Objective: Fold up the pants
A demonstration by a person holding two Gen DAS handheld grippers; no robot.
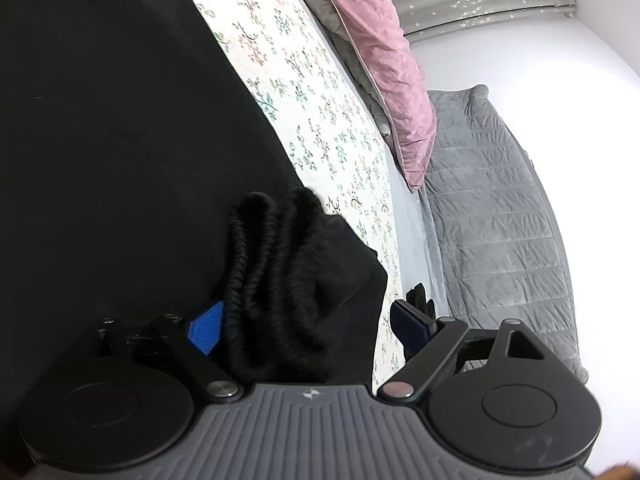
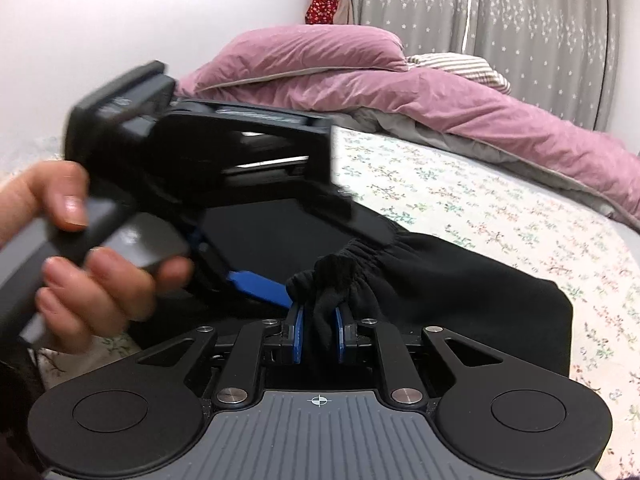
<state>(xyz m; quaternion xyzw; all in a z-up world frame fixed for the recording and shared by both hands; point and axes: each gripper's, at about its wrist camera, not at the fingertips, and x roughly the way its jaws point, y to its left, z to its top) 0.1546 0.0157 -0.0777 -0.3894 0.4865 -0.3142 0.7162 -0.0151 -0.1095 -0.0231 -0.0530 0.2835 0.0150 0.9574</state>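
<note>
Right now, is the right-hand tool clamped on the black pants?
Yes: the right gripper's blue pads squeeze a bunch of the black fabric pants between them.

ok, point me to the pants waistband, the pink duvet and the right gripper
pants waistband [image 2: 362,254], right wrist view, on the gathered elastic edge.
pink duvet [image 2: 460,100], right wrist view, on its upper surface.
right gripper [image 2: 319,334], right wrist view, midway between the fingertips, shut on black fabric.

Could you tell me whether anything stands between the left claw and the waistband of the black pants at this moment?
Nothing visible does. The left claw is wide open with the gathered waistband of the black pants already between its fingers. The right claw is shut on the same waistband on the floral bedsheet.
</note>
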